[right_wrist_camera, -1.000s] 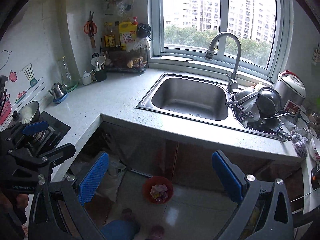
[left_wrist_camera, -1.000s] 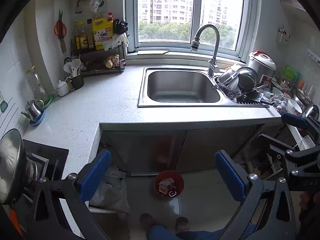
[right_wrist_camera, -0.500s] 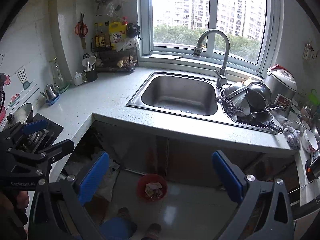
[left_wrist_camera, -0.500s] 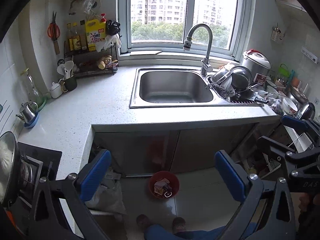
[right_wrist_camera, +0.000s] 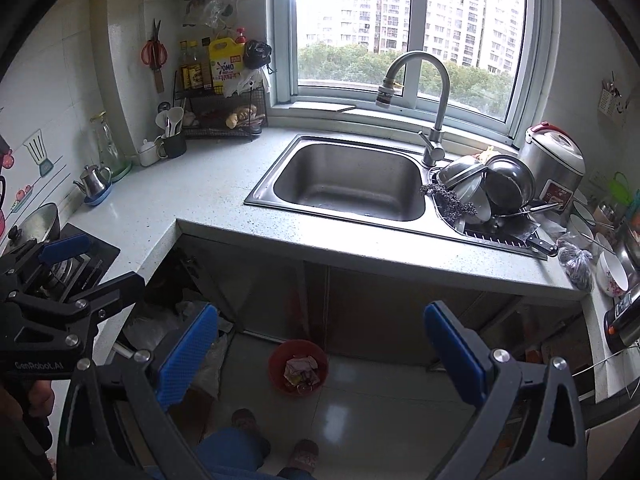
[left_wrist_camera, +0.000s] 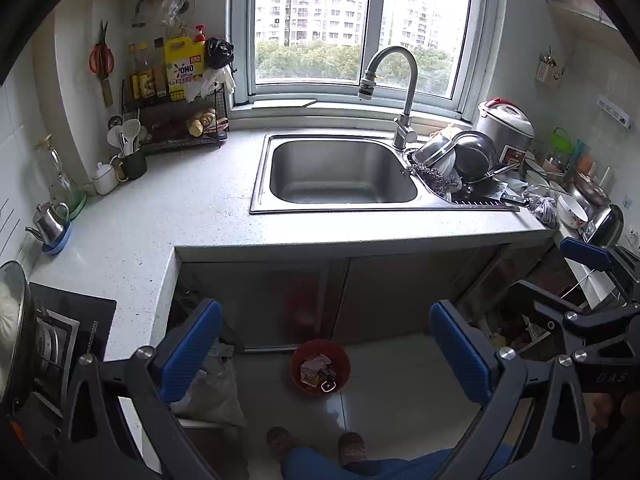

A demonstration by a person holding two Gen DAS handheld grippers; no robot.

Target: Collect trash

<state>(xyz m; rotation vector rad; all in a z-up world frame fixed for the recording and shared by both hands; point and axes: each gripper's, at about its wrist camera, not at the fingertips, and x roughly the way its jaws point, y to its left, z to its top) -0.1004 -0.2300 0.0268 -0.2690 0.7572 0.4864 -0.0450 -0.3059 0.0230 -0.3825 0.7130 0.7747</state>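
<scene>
Left wrist view: the left gripper [left_wrist_camera: 326, 354] hangs with its blue pads spread wide and nothing between them, as does the right gripper [right_wrist_camera: 320, 350] in its own view. Both are raised over the floor in front of the sink [left_wrist_camera: 340, 172]. Below the sink, just before the cabinet doors, stands a red bin [left_wrist_camera: 320, 367] holding crumpled trash [left_wrist_camera: 316, 368]. Right of the sink, washed pots [left_wrist_camera: 460, 156] are stacked.
</scene>
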